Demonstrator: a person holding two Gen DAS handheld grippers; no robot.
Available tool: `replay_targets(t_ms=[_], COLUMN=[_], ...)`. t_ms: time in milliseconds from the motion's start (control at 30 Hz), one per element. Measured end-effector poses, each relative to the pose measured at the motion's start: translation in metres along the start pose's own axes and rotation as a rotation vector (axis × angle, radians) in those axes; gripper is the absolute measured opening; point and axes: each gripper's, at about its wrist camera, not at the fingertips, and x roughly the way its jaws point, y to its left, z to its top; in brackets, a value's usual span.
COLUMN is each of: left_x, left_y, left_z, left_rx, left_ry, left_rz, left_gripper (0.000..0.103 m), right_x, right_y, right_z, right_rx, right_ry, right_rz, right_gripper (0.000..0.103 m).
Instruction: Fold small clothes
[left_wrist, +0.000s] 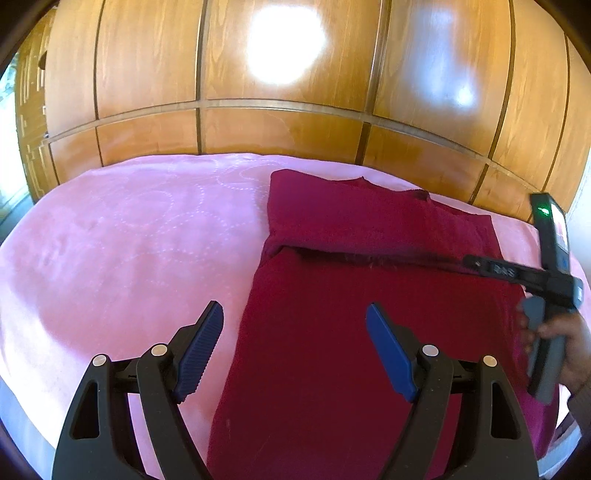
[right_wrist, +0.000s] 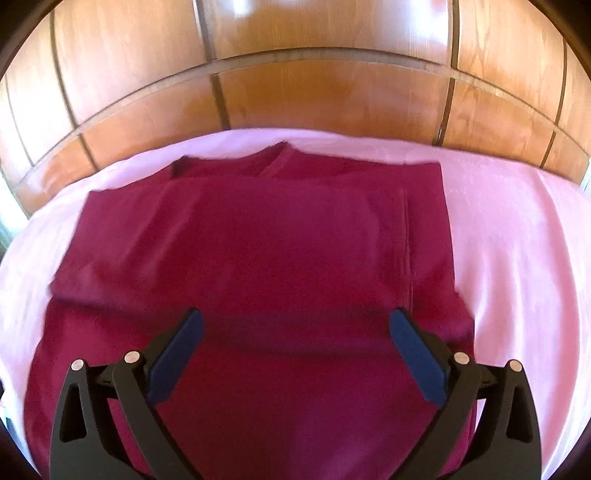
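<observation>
Directly ahead of the right gripper, whose jaws are spread apart and empty like those of the left gripper, a dark red shirt is spread on the pink bed, its sides seemingly folded in, further folds judged outstanding.

Background surfaces behind the work area.
A pink bedspread with faint stitched ring patterns covers the bed; glossy wooden wardrobe panels, divided by dark grooves, rise behind it and reflect bright light.
</observation>
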Motion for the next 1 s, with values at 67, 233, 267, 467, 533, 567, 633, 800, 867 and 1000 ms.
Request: replay_targets(t_ms=[67,233,267,467,533,567,633,800,867,1000], left_x=[-0.003,-0.008,-0.008,-0.006,-0.005,-0.005,-0.006,-0.014,-0.022,-0.033], left_y=[0.003,0.007,0.008,0.017,0.02,0.022,0.027,0.046,0.055,0.064], left_z=[-0.005,-0.018,-0.021,-0.038,-0.043,-0.048,-0.056,-0.079,-0.088,-0.101], left_rx=[-0.005,-0.015,-0.012,-0.007,-0.005,-0.007,-0.016,-0.042,-0.061,-0.074], left_ry=[0.003,0.02,0.024,0.064,0.08,0.099,0.122,0.198,0.205,0.251], left_rz=[0.001,0.002,0.005,0.016,0.017,0.013,0.006,-0.015,-0.02,-0.085], left_gripper=[0.079,0.079,0.079,0.079,0.079,0.079,0.079,0.071,0.067,0.048], right_x=[-0.005,-0.031,-0.035,-0.065,-0.077,-0.087,-0.102,-0.12,-0.119,-0.127], right_y=[-0.001,0.0,0.0,-0.014,-0.019,-0.024,-0.038,-0.09,-0.104,-0.104], right_z=[-0.017,-0.067,-0.074,-0.104,-0.108,-0.11,-0.114,-0.136,-0.151,-0.172], right_rx=[0.006,-0.042,-0.047,-0.019,-0.015,-0.006,0.027,0.188,0.227,0.198], right_ry=[0.043,0.056,0.057,0.072,0.065,0.051,0.027,0.053,0.102,0.154], right_rz=[0.018,0.029,0.035,0.084,0.086,0.08,0.07,0.057,0.067,0.09], right_gripper=[0.101,0.101,0.101,0.101,0.101,0.101,0.101,0.099,0.089,0.07])
